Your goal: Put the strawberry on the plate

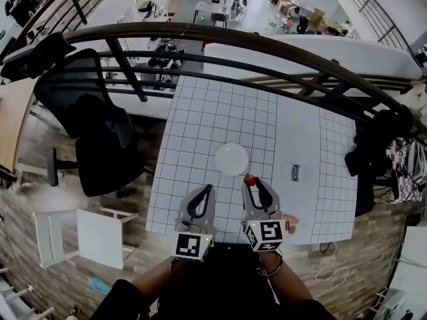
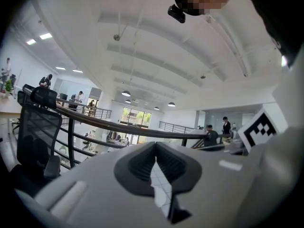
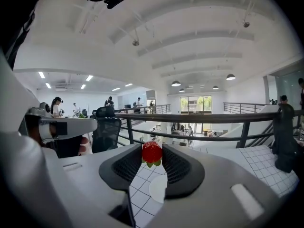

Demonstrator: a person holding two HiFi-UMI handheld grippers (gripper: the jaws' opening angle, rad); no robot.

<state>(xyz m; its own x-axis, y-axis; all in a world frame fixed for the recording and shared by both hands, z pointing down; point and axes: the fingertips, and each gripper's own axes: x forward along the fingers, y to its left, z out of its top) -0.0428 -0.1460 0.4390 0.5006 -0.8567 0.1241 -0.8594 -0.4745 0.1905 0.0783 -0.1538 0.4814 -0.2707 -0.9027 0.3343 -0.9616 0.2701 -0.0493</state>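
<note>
My right gripper (image 1: pixel 250 181) is shut on a red strawberry (image 3: pixel 152 153), pinched at the very tips of the jaws with its green leaves pointing down. In the head view the strawberry (image 1: pixel 249 180) hangs just right of and nearer than the round white plate (image 1: pixel 231 159), which lies on the gridded white table. The plate (image 3: pixel 159 188) shows below the jaws in the right gripper view. My left gripper (image 1: pixel 207 189) hovers beside the right one, just near of the plate, its jaws closed together with nothing between them.
The table (image 1: pixel 200 125) stands against a dark curved railing (image 1: pixel 220 42). A small clear packet (image 1: pixel 295 172) lies to the right of the plate. A black office chair (image 1: pixel 93 129) is at the left, a white stool (image 1: pixel 83 235) below it.
</note>
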